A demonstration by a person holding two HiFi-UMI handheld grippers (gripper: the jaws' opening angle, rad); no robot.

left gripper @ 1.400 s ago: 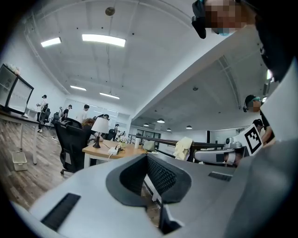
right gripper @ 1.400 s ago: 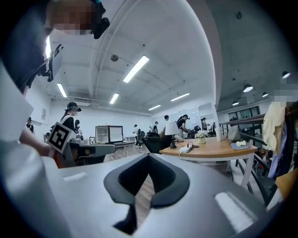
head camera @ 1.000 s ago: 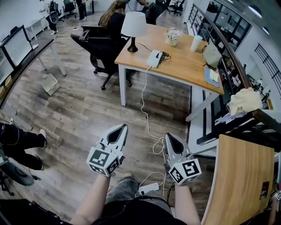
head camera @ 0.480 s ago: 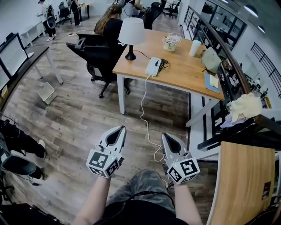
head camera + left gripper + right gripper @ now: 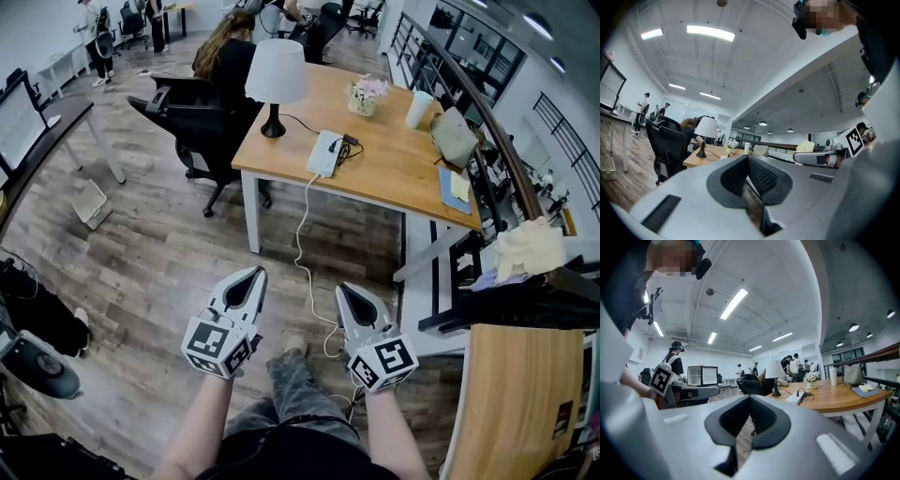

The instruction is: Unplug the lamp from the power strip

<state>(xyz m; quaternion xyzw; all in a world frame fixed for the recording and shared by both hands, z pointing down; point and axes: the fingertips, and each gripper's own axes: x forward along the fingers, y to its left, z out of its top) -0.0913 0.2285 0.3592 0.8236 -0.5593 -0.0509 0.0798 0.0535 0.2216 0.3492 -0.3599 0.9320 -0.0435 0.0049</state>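
Observation:
The lamp (image 5: 275, 75) with a white shade and dark base stands at the near-left corner of the wooden table (image 5: 394, 164). Its black cord runs to the white power strip (image 5: 326, 153), where a dark plug (image 5: 348, 142) sits. Both grippers hang low over the floor, far short of the table. My left gripper (image 5: 254, 273) and right gripper (image 5: 343, 289) are both shut and hold nothing. In the right gripper view the lamp (image 5: 775, 372) and power strip (image 5: 796, 398) show beyond the shut right gripper (image 5: 750, 397). The left gripper view shows the lamp (image 5: 706, 129) past the left gripper (image 5: 749, 157).
A white cable (image 5: 302, 234) drops from the strip to the floor between me and the table. A person sits in a black office chair (image 5: 192, 103) at the table's left. A flower pot (image 5: 367, 95), cup (image 5: 417, 94) and bag (image 5: 454, 124) stand further back. A wooden panel (image 5: 511, 384) is at my right.
The table, lamp and power strip have come nearer in the head view as I walk toward them. Both grippers stay shut and side by side.

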